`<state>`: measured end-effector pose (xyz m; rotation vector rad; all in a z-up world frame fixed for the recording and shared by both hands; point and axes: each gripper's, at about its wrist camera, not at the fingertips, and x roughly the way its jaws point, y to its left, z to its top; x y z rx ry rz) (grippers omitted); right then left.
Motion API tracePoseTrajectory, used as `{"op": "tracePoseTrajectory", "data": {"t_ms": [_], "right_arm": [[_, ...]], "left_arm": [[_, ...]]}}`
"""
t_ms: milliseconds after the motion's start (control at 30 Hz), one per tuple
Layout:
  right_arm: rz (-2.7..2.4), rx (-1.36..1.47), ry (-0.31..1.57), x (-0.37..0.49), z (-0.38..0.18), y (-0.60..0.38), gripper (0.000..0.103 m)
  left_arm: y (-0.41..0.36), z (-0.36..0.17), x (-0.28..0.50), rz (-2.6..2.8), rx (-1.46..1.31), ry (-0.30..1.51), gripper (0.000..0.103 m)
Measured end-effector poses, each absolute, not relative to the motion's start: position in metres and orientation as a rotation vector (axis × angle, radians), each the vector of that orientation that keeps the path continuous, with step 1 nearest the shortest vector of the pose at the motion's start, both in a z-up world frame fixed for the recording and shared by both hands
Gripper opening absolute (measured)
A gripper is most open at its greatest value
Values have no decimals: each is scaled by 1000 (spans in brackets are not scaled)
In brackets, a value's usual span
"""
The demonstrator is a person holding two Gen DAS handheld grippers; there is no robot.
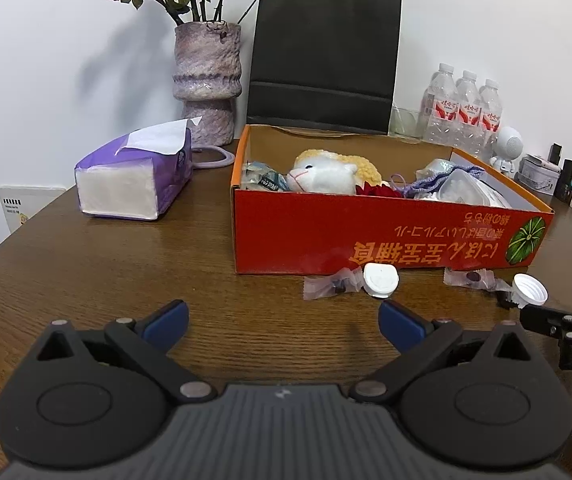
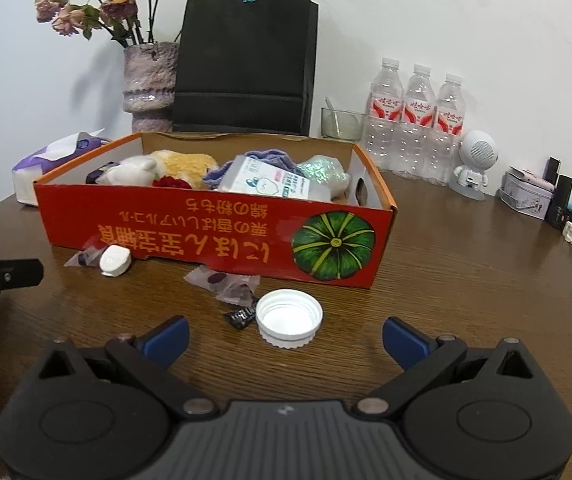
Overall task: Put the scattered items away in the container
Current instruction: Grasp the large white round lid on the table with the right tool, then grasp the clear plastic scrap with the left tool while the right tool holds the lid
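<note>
An orange-red cardboard box [image 1: 365,236] [image 2: 214,232] stands on the brown table, holding a plush toy [image 1: 325,172], purple cloth and packets. In front of it lie a white flip cap [image 1: 380,280] [image 2: 114,261], a white screw cap [image 1: 530,289] [image 2: 289,318], two clear candy wrappers [image 1: 327,285] [image 1: 470,278] [image 2: 226,282] and a small black wrapper [image 2: 240,317]. My left gripper [image 1: 284,322] is open, just short of the flip cap. My right gripper [image 2: 286,338] is open, with the screw cap just ahead between its blue fingertips [image 2: 168,338].
A purple tissue pack [image 1: 134,176] lies left of the box. Behind stand a vase of dried roses [image 1: 208,80], a black paper bag [image 1: 321,60] and three water bottles [image 2: 417,120]. A white robot figure [image 2: 475,164], a tin and small cosmetics crowd the right edge.
</note>
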<state>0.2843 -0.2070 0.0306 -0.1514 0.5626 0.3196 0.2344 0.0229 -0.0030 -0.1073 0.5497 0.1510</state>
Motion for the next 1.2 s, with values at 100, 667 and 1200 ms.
{"op": "tracePoseTrajectory", "data": {"t_ms": [100,667,1200], "right_arm": [[308,-136,577,289,30,-211,103],[321,-90,674,320,20,-215,87],[386,-89,608,308,27,-212,39]], "left_arm": [[24,-4,236,144,-114,562,103],[16,-12,294,89,-104,643,76],[22,-7,288,43,-103,593,17]]}}
